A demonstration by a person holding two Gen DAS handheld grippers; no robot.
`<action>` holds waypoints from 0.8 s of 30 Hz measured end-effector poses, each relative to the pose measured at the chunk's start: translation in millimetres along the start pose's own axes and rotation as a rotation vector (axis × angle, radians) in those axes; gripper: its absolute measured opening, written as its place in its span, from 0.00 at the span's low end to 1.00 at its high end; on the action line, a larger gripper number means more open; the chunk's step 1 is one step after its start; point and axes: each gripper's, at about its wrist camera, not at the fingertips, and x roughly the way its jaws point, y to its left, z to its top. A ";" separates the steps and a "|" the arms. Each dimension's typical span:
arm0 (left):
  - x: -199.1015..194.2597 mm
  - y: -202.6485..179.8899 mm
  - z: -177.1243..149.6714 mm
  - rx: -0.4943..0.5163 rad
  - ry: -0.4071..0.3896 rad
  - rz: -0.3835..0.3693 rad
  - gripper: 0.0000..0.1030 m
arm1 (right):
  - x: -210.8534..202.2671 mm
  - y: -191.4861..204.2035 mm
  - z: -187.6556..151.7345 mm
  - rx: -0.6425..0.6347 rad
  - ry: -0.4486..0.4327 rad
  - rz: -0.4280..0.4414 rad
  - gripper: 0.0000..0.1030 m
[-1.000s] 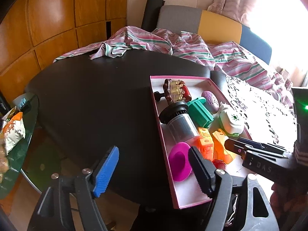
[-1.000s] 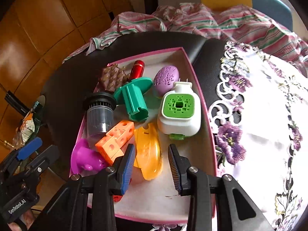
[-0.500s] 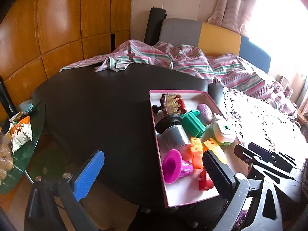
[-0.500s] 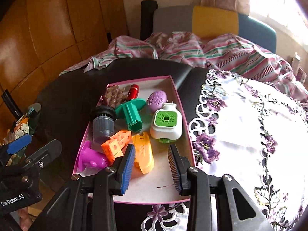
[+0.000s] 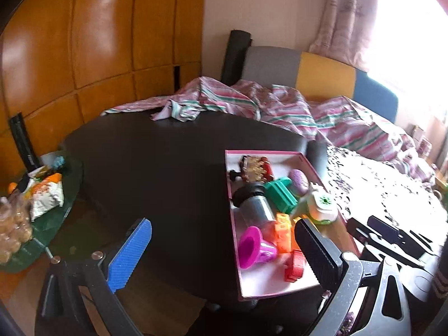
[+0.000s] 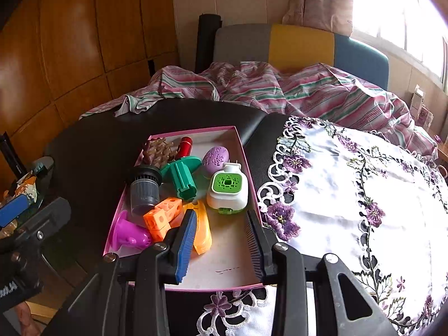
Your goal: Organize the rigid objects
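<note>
Both jaws stand spread and hold nothing. Between the right gripper's (image 6: 221,240) jaws lies the pink tray (image 6: 196,130) of toys, its orange banana piece (image 6: 203,232) touching the blue pad. Beside the left gripper's (image 5: 221,254) black jaw sits the magenta cup (image 5: 253,247), all on the dark bench (image 5: 156,168).

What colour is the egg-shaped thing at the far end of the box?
Light purple, with a darker purple dotted pattern: the egg-shaped thing in the pink-rimmed box. Right wrist view shows it best.
</note>
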 end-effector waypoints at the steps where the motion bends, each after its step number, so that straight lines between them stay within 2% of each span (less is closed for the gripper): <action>1: -0.6 0.8 0.1 -0.005 -0.002 0.001 1.00 | -1.2 0.6 0.1 -0.001 -0.003 0.002 0.34; 24: -3.6 4.4 -0.7 -0.003 0.007 0.011 1.00 | -1.8 9.7 0.2 -0.029 -0.002 0.009 0.34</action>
